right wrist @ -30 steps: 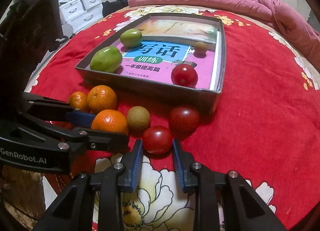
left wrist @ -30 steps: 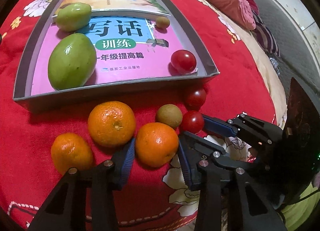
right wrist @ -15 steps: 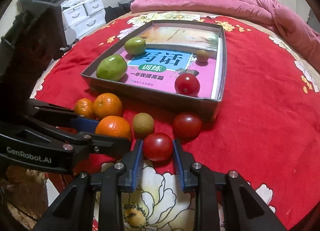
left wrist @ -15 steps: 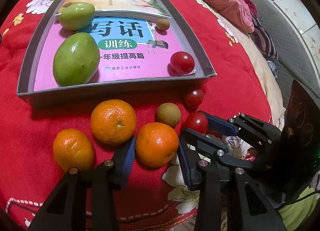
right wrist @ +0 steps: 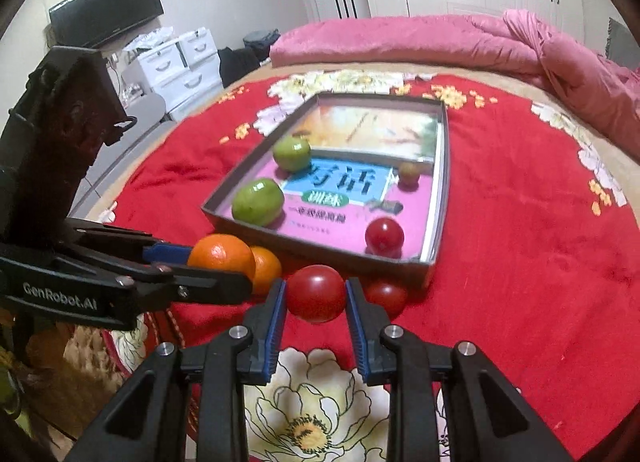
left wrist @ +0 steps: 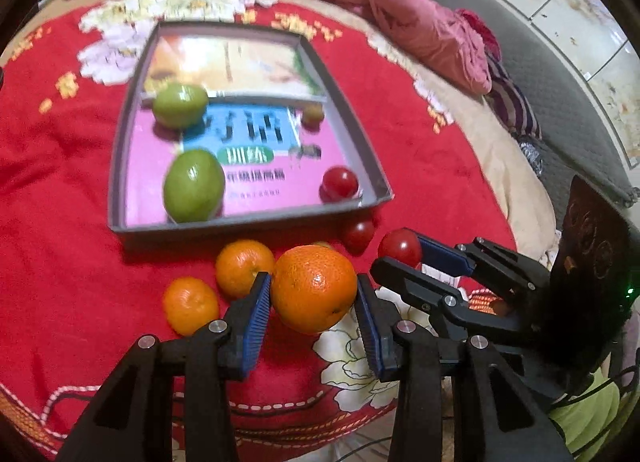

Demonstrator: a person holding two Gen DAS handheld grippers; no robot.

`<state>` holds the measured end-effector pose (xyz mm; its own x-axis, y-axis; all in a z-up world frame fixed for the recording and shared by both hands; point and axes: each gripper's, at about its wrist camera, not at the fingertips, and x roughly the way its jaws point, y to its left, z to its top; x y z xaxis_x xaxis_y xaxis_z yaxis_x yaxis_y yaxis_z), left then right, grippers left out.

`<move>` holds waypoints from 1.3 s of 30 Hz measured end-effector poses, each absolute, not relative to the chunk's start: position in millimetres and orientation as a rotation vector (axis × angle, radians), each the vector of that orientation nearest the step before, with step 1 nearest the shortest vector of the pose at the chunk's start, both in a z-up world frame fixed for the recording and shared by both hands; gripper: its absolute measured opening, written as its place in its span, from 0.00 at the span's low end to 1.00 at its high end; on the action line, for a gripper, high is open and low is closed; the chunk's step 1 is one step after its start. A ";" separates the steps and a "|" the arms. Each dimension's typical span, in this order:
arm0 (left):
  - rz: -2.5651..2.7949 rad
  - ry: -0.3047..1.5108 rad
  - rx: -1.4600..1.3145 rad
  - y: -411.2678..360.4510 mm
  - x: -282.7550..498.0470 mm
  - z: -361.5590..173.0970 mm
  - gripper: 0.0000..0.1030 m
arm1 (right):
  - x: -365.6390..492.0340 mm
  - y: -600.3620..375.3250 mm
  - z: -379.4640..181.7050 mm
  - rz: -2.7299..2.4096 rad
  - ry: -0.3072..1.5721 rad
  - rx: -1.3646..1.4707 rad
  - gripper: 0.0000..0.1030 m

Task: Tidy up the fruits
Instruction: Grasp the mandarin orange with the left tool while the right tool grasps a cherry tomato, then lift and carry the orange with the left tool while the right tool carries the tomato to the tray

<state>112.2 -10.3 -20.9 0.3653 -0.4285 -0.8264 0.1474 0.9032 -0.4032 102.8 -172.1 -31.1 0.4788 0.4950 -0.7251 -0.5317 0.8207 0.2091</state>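
Both tongs are loaded. Left tongs (left wrist: 314,294) grip an orange (left wrist: 314,288) across its middle, blue pads pressed on either side; right tongs (right wrist: 315,296) clamp a red tomato (right wrist: 316,293) the same way. Each fruit looks raised off the red bedspread (right wrist: 520,262), though the blur leaves that uncertain.

What matters next is the tray (left wrist: 248,218): it lies straight ahead of both tongs, its near wall facing them, its long axis running away. The tomato sits close to the tray's near right corner, where another tomato (right wrist: 384,237) already rests inside, so the right hand is the nearer one. The orange must clear the near wall further left, by the green fruit (left wrist: 194,185). Two oranges (left wrist: 244,268) and a tomato (left wrist: 359,235) lie outside, in front of the wall.
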 end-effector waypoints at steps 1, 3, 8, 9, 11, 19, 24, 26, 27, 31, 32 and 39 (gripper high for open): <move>-0.373 1.130 -0.277 -8.7 111.6 -16.2 0.41 | 102.5 -172.3 -28.0 0.627 0.861 -0.044 0.29; -0.366 1.109 -0.275 -3.8 110.1 -8.6 0.41 | 102.4 -173.1 -22.8 0.626 0.847 -0.039 0.29; -0.347 1.081 -0.281 4.7 107.7 3.4 0.41 | 101.8 -175.8 -14.3 0.614 0.825 -0.032 0.29; -0.344 1.078 -0.284 6.8 107.0 5.1 0.41 | 101.9 -176.7 -13.1 0.613 0.822 -0.031 0.29; -0.338 1.072 -0.286 7.9 106.4 7.3 0.41 | 101.6 -178.9 -10.0 0.605 0.814 -0.029 0.29; -0.334 1.046 -0.276 4.8 112.0 15.5 0.41 | 106.9 -184.0 -1.4 0.571 0.780 -0.040 0.29; -0.337 1.032 -0.261 -1.1 118.6 19.8 0.41 | 111.6 -188.8 3.2 0.551 0.766 -0.033 0.29; -0.337 1.027 -0.260 -2.6 121.7 21.1 0.41 | 114.2 -190.5 6.1 0.542 0.756 -0.034 0.29; -0.336 1.025 -0.259 -3.3 122.7 21.8 0.41 | 115.5 -191.3 6.9 0.541 0.754 -0.033 0.29; -0.332 1.017 -0.242 -7.4 129.8 23.4 0.41 | 124.2 -194.8 11.9 0.526 0.739 -0.030 0.29; -0.331 1.016 -0.239 -8.7 131.9 23.2 0.41 | 126.5 -195.0 12.9 0.522 0.736 -0.029 0.29; -0.320 1.024 -0.227 -14.7 145.9 14.8 0.41 | 141.0 -195.9 16.0 0.507 0.721 -0.033 0.29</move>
<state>145.9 -14.7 14.8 0.4802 -0.3650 -0.7976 0.1550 0.9303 -0.3324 141.0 -195.9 16.0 0.6363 0.4322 -0.6390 -0.4547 0.8793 0.1419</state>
